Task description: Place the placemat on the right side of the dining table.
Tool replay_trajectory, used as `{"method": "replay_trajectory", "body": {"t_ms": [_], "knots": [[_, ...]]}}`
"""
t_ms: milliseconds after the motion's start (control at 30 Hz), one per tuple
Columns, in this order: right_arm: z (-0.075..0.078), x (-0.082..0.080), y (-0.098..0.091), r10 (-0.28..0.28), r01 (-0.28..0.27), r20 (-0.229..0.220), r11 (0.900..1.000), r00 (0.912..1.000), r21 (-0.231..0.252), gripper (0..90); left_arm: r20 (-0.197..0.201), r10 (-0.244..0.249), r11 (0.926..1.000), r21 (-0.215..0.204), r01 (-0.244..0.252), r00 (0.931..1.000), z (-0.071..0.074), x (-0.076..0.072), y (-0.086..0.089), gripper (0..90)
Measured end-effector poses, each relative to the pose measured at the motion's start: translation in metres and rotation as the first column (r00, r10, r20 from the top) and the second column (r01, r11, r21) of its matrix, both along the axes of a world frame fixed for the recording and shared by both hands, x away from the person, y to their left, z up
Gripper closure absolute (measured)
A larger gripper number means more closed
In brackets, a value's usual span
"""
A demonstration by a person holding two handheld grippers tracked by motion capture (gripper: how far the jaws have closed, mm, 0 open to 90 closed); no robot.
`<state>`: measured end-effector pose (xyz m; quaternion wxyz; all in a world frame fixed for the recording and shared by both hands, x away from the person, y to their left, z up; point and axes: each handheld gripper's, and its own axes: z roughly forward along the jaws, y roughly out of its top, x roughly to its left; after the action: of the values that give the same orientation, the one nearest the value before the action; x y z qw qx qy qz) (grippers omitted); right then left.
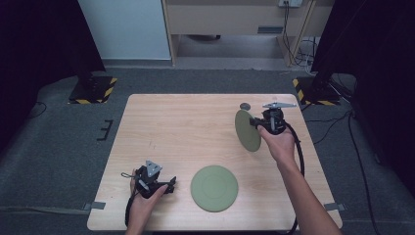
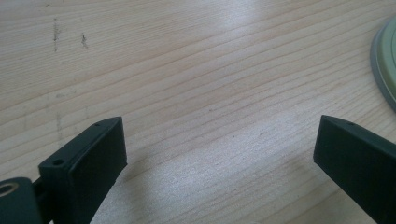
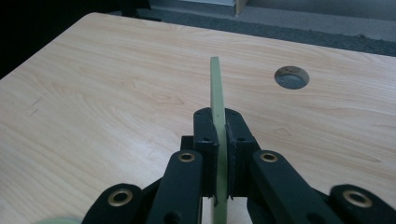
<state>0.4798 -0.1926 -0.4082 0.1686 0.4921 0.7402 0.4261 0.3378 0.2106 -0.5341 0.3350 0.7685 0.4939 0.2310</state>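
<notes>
Left gripper [image 1: 172,185] rests low, jaws wide; right gripper [image 3: 219,140] clamps upright plate [image 1: 247,130].

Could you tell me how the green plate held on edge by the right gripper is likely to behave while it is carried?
The green plate probably stays stiff: its rim runs straight beyond the pads. It seems light, since the right gripper holds it by one edge. Being smooth and pinched only at the rim, it might pivot or slip.

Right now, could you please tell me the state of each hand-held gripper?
Left hand-held gripper: open, empty.
Right hand-held gripper: shut on the upright plate.
</notes>
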Motion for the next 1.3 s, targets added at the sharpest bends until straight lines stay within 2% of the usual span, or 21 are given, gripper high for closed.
{"method": "replay_trajectory", "body": {"t_ms": [100,167,333,467,600,733,900,1000,1167,1300], "knots": [[-0.003,0.005,-0.004,-0.018,0.018,-0.005,0.9998,0.9998,0.008,85.7,0.0,0.0,1.0,0.001,0.0,1.0,0.0,0.0,0.0,2.2],[-0.006,0.008,-0.005,-0.024,0.024,-0.006,0.9997,0.9997,-0.01,85.7,0.001,0.001,1.0,0.002,-0.001,1.0,0.0,0.0,0.0,2.2],[-0.005,0.015,-0.005,-0.035,0.035,0.015,0.9994,0.9993,0.008,85.7,-0.001,0.002,1.0,0.002,-0.002,1.0,0.0,0.0,0.0,2.2],[-0.003,0.023,-0.006,-0.056,0.054,0.04,0.9977,0.9976,0.04,85.7,-0.003,0.002,1.0,0.001,-0.002,1.0,0.0,0.0,0.0,2.2],[-0.008,0.029,-0.01,-0.078,0.077,0.022,0.9956,0.9967,0.054,85.6,-0.005,0.003,1.0,0.002,-0.003,1.0,0.0,0.0,0.0,2.2],[-0.011,0.028,-0.012,-0.079,0.078,0.026,0.9963,0.9965,0.035,85.6,-0.005,0.004,1.0,0.005,-0.004,1.0,0.0,0.0,0.0,2.2],[-0.012,0.025,-0.015,-0.085,0.086,0.037,0.9961,0.9957,-0.019,85.5,-0.005,0.001,1.0,0.005,-0.001,1.0,0.0,-0.001,-0.001,2.2],[-0.013,0.026,-0.021,-0.1,0.101,0.039,0.9945,0.9942,-0.026,85.5,-0.004,0.002,1.0,0.005,-0.002,1.0,0.0,0.0,0.0,2.2],[-0.021,0.029,-0.036,-0.138,0.139,0.031,0.9898,0.9899,-0.03,85.4,-0.011,0.011,0.9999,-0.008,-0.011,0.9999,0.0,0.001,0.002,2.2],[-0.034,0.032,-0.056,-0.176,0.176,0.001,0.9838,0.9844,-0.035,85.3,-0.022,0.017,0.9998,-0.012,-0.018,0.9996,-0.001,0.003,0.003,2.6]]}}
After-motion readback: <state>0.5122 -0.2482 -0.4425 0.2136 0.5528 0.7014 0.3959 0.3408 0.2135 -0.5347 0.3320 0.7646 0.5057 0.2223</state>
